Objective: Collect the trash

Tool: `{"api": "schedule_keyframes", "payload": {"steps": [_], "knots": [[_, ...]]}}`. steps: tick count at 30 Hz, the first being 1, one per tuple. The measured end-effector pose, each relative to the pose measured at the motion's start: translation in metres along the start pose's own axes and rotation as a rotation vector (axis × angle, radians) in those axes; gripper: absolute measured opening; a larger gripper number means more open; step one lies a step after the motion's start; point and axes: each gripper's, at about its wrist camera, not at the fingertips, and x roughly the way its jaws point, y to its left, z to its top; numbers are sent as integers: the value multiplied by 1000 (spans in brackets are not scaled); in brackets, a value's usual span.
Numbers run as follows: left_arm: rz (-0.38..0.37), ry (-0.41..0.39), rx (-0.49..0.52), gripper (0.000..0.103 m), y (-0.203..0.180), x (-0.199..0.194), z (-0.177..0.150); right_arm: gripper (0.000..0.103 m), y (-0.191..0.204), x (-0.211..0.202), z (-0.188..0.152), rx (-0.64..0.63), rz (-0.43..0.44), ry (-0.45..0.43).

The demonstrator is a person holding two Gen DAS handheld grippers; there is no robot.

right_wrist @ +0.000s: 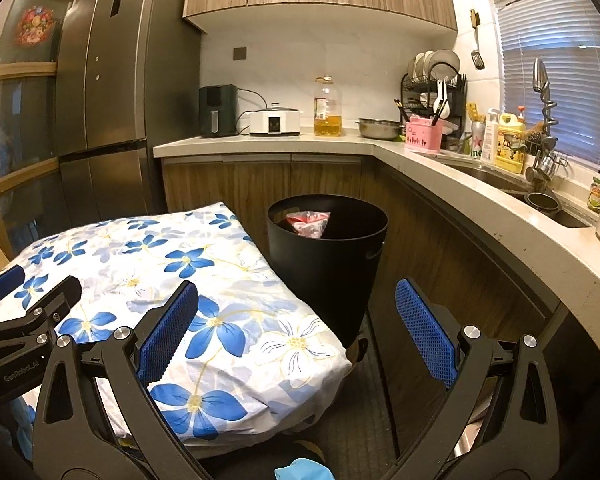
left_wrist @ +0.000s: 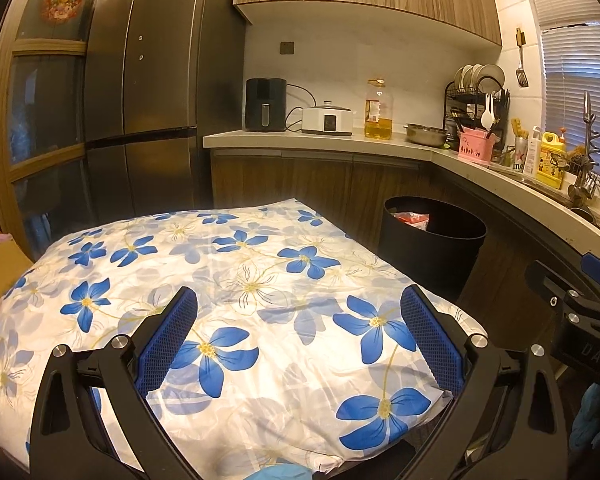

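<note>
Both the left gripper (left_wrist: pixel 299 334) and right gripper (right_wrist: pixel 297 328) spread wide, empty; red-and-clear wrapper (right_wrist: pixel 309 222) already in black bin (right_wrist: pixel 328 272) ahead of right gripper; floral cloth (left_wrist: pixel 236 288) under left bare; task looks near done.

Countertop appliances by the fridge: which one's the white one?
The low, wide cooker with the lid knob, right of the taller black air fryer, which stands nearest the fridge.
</note>
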Motion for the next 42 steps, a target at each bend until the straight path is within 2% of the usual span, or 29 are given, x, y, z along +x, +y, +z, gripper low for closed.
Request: {"api": "schedule_keyframes", "payload": {"steps": [42], "knots": [[7, 6, -9, 97, 10, 2, -2, 98, 8, -2, -2, -10, 4, 6]]}}
